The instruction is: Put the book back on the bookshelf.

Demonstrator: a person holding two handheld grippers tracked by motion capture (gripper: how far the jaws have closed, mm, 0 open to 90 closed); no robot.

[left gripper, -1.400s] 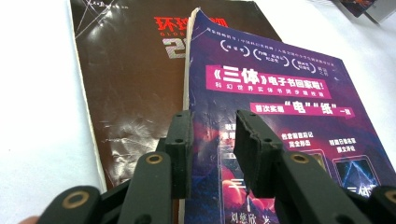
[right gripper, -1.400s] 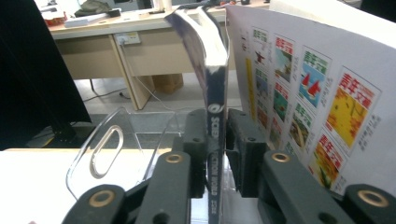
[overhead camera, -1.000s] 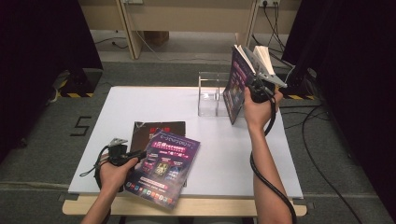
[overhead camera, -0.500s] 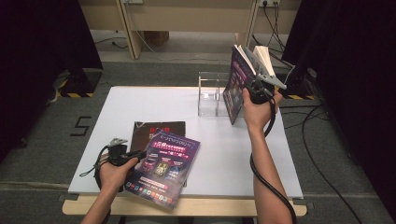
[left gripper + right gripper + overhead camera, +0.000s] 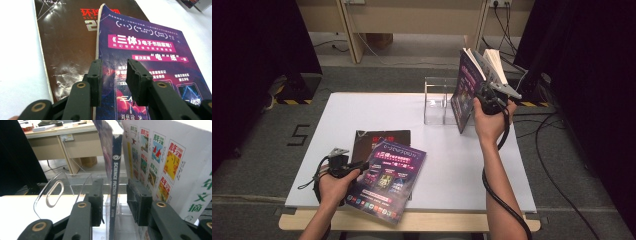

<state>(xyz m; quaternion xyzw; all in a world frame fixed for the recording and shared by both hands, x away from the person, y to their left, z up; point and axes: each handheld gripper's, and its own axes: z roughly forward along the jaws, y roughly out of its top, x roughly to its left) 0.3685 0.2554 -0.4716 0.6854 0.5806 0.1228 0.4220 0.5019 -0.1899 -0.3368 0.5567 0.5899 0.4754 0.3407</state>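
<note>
Two tongs at work on a white table (image 5: 447,165). Left tongs (image 5: 362,165) sit low at the near-left of the table, jaws part open and straddling the spine-side edge of a glossy purple magazine with pink and white Chinese print (image 5: 388,180); in the left gripper view (image 5: 113,75) the cover runs between the jaws, pads not pressing it. That magazine lies tilted, partly over a dark brown glossy magazine with red lettering (image 5: 374,141), and its near corner overhangs the table's front edge.

Right tongs (image 5: 484,97) are up at the far-right, beside a clear acrylic upright holder (image 5: 435,100). Its jaws have just been opening; in the right gripper view (image 5: 113,200) a thin purple magazine with "SCIENCE FICTION WORLD" on its dark spine (image 5: 115,177) stands upright between them, gaps showing on both sides. A thick white-covered book printed with small colourful cover pictures (image 5: 170,162) stands just beside it, leaning against the right jaw's outer side. Acrylic holder's curved wall with oval cutout (image 5: 53,195) shows behind.
</note>
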